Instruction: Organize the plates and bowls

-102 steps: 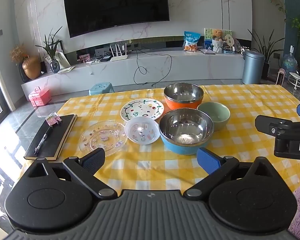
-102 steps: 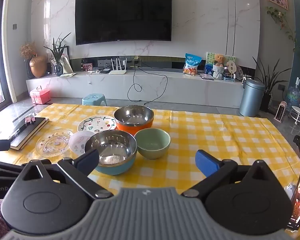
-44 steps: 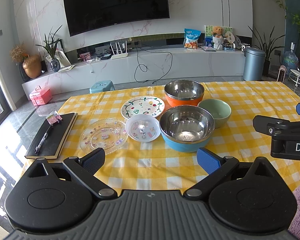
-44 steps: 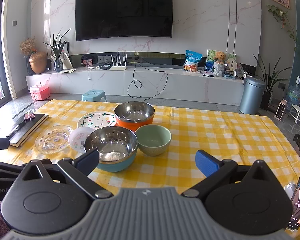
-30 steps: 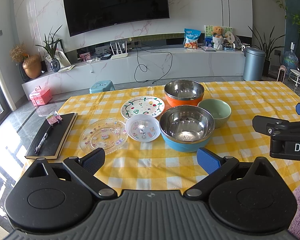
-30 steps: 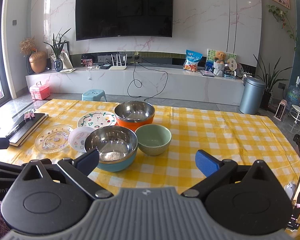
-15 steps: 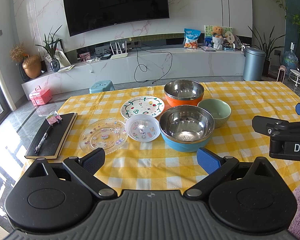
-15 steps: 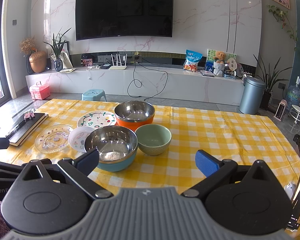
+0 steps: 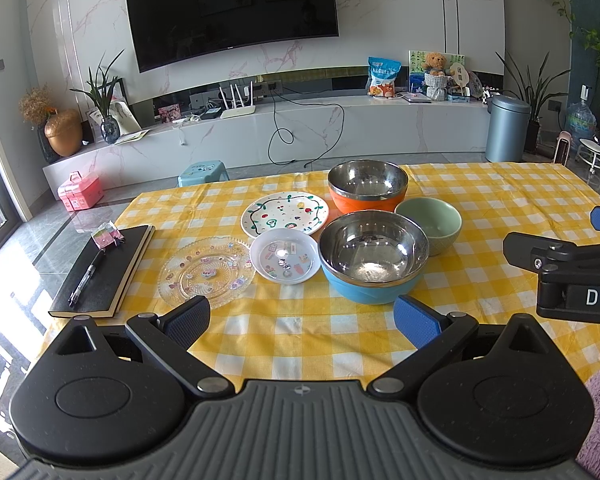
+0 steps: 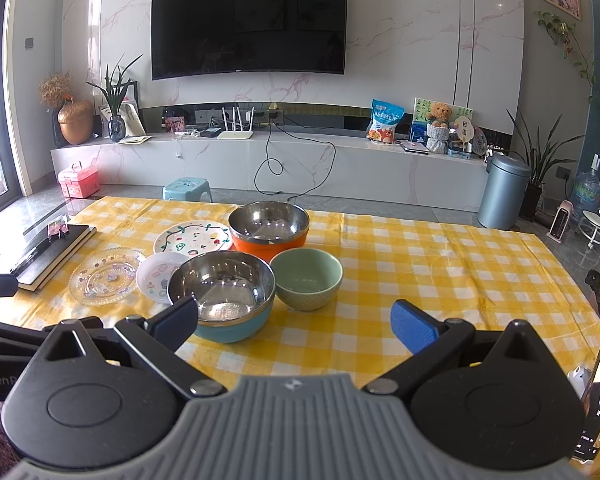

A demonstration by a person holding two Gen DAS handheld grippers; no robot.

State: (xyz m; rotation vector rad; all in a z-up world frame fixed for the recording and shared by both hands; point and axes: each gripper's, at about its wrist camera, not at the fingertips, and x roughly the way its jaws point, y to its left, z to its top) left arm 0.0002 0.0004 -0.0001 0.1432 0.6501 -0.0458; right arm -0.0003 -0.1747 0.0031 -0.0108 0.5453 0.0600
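Observation:
On the yellow checked table stand a steel bowl with a blue shell, a steel bowl with an orange shell, and a green bowl. To their left lie a painted white plate, a small white dish and a clear glass plate. My left gripper is open and empty, above the near table edge. My right gripper is open and empty, just near of the blue bowl.
A black notebook with a pen lies at the table's left edge. A phone stands at the near right. The right gripper's body shows in the left wrist view.
Both grippers rose very slightly since 3.4 s ago, then held still. Nothing on the table has moved.

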